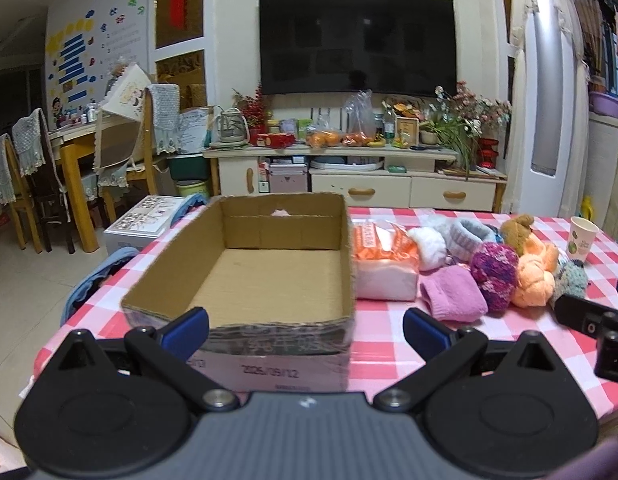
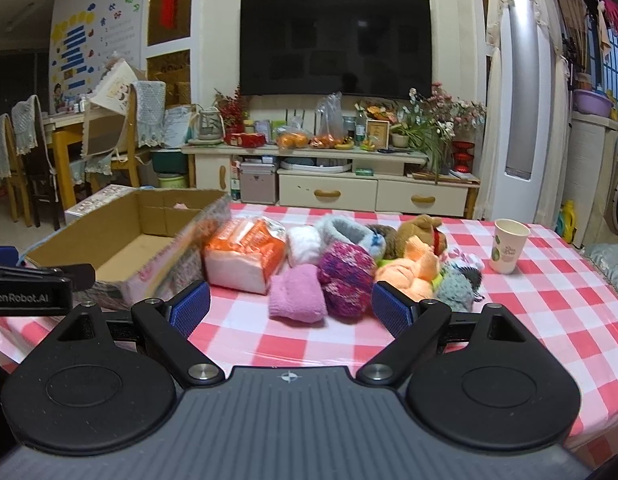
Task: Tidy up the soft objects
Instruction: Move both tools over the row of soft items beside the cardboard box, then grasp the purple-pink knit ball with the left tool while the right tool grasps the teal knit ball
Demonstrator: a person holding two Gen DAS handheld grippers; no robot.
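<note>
On the checked table (image 2: pixel 349 344) my right claw (image 2: pixel 291 312) stands wide apart and empty before the pink sock (image 2: pixel 297 300); my left claw (image 1: pixel 307 330), also apart, faces the empty box (image 1: pixel 245 280). I think a loose grip may drag the purple ball (image 2: pixel 345 276) along, or knock the paper cup (image 2: pixel 509 246).

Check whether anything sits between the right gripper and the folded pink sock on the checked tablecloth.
Nothing visible does. The right gripper is open, facing the folded pink sock, with only bare red-and-white checked tablecloth between them.
</note>
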